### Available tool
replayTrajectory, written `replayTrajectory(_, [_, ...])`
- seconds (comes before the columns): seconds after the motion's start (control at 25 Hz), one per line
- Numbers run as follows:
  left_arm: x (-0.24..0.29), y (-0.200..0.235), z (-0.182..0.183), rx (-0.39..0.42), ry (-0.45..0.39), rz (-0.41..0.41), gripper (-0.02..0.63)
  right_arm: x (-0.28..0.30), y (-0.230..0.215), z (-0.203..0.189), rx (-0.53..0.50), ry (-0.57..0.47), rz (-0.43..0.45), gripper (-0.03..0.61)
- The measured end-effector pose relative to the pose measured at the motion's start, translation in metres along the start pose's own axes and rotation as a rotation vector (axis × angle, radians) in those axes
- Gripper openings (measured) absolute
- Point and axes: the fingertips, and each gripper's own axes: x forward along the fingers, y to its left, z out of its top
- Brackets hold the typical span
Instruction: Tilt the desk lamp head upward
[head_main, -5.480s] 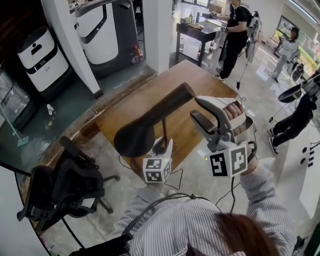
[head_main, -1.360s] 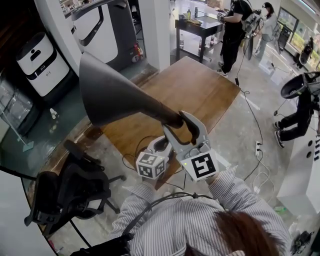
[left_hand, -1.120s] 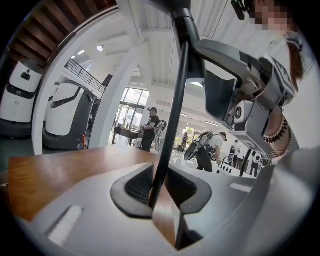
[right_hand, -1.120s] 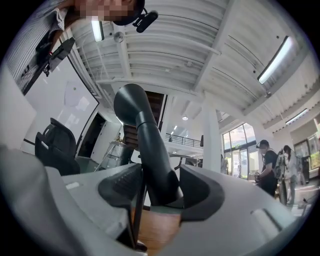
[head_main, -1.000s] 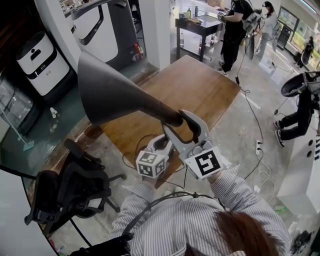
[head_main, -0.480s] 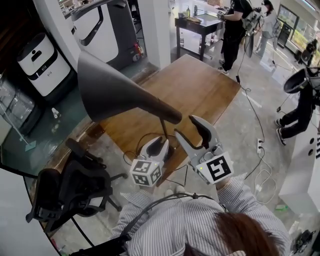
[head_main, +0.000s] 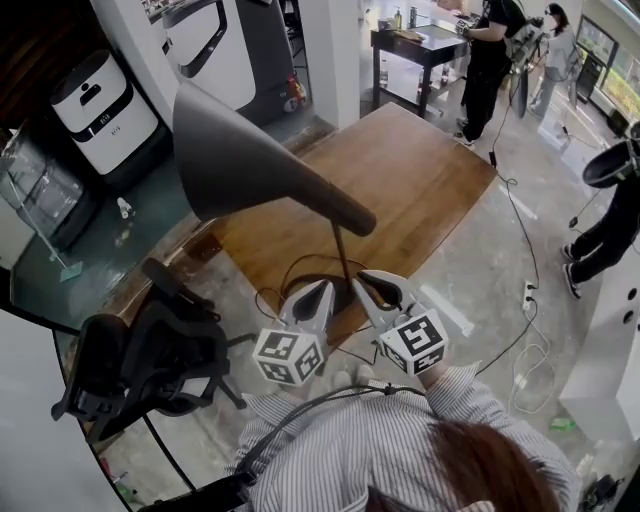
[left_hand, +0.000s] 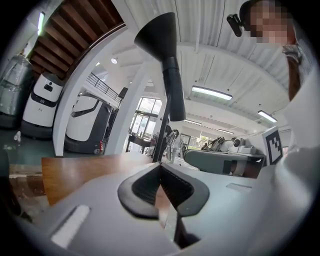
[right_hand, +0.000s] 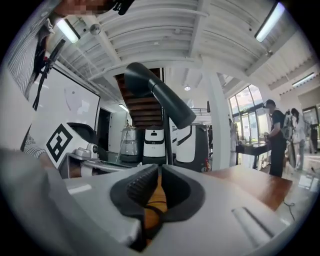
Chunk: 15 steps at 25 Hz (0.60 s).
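Note:
The desk lamp stands near the front edge of the wooden table (head_main: 430, 180). Its dark cone head (head_main: 245, 155) is tilted up toward me on a thin stem (head_main: 340, 250). Nothing touches it. My left gripper (head_main: 322, 290) sits low beside the lamp's base, shut and empty. My right gripper (head_main: 376, 284) is just right of the stem; its jaws are closing, almost together, with nothing between them. The left gripper view shows its jaws (left_hand: 160, 167) meeting under the lamp head (left_hand: 159, 35). The right gripper view shows its jaws (right_hand: 159, 169) below the lamp head (right_hand: 152, 87).
A black cable (head_main: 290, 272) loops on the table by the lamp base. A black office chair (head_main: 140, 365) stands to the left. White machines (head_main: 105, 100) line the back left. People stand by a dark table (head_main: 420, 45) at the back right.
The right gripper let go of the lamp's neck, drew back toward me and closed. The left gripper also pulled back and shut. The lamp head stays tilted up.

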Motion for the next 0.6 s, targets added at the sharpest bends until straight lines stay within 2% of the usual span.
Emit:
replayTrajectory(0.08, [-0.001, 0.0, 0.001, 0.017, -0.006, 0.014, 0.005, 0.004, 0.003, -0.007, 0.004, 0.031, 0.015, 0.003])
replayTrajectory(0.24, [-0.001, -0.005, 0.001, 0.05, -0.009, 0.028, 0.005, 0.01, 0.011, -0.021, 0.017, 0.082, 0.032, 0.002])
replayTrajectory(0.4, [-0.001, -0.003, 0.001, 0.04, -0.006, 0.033, 0.005, 0.011, 0.01, -0.025, 0.061, 0.091, 0.038, 0.002])
replayTrajectory(0.6, [0.003, -0.004, -0.002, 0.033, 0.007, 0.025, 0.005, 0.012, 0.007, -0.025, 0.062, 0.097, 0.035, 0.002])
